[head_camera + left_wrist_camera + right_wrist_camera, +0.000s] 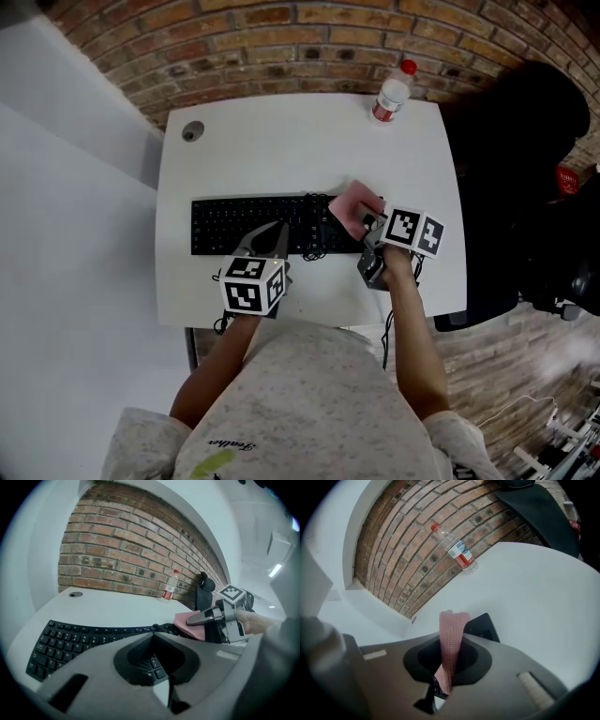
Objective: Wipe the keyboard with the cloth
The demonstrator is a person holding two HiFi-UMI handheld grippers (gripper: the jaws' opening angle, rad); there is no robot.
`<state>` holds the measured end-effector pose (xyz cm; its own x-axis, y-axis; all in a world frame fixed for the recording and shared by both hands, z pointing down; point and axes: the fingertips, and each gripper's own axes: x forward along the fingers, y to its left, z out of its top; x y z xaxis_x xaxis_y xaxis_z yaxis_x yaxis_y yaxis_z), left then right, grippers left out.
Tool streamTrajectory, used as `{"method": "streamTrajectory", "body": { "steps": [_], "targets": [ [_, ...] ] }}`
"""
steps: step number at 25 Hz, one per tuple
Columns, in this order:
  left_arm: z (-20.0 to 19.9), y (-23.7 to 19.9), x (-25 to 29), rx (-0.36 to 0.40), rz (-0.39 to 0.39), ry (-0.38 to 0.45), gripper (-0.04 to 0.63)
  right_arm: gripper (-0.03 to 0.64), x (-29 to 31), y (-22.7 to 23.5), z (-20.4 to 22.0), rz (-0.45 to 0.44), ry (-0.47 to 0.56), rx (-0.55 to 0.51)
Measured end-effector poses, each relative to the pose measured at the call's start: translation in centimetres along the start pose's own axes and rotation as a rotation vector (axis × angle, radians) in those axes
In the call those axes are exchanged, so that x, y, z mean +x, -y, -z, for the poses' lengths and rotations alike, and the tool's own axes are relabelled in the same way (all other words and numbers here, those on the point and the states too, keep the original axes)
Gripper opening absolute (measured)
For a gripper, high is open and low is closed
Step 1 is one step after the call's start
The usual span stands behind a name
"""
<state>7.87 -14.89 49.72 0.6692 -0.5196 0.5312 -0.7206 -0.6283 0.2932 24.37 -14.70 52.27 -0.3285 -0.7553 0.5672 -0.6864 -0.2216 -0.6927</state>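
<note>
A flat black keyboard (pixel 253 223) is laid lengthwise across the middle of a white bench (pixel 281 141). A pink knitted cloth (pixel 352 208) is held at the keyboard's right end, where it is draped over the last keys. The cloth is pinched between the fingers of the right gripper (pixel 367 220), and in the right gripper view a strip of it is seen standing up out of the closed tips. The right forearm is stretched forward from the body and angled slightly inward. The left gripper (pixel 278 232) is held over the keyboard's near edge, about midway along it, with its fingers (pixel 258 239) pressed together and nothing between them; keys are seen through the gap behind the tips. The left forearm is likewise extended forward. A clear plastic bottle with a red cap (pixel 392 94) is stood at the bench's far right corner, before a red brick wall (pixel 281 37). A black chair (pixel 506 169) is seen just right of the bench.
</note>
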Motion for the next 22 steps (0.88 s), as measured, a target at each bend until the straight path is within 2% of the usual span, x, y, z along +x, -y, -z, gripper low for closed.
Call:
{"method": "streamTrajectory", "body": {
  "steps": [13,22],
  "targets": [
    [0.3,2.6,0.9,0.001,-0.018,0.023,-0.008,0.018,-2.7,3.8,-1.3,0.029,0.007,-0.022],
    [1.2,2.7,-0.1,-0.015,-0.058,0.036,-0.008,0.02,-4.2,6.4,-1.8,0.054,0.021,-0.024]
  ]
}}
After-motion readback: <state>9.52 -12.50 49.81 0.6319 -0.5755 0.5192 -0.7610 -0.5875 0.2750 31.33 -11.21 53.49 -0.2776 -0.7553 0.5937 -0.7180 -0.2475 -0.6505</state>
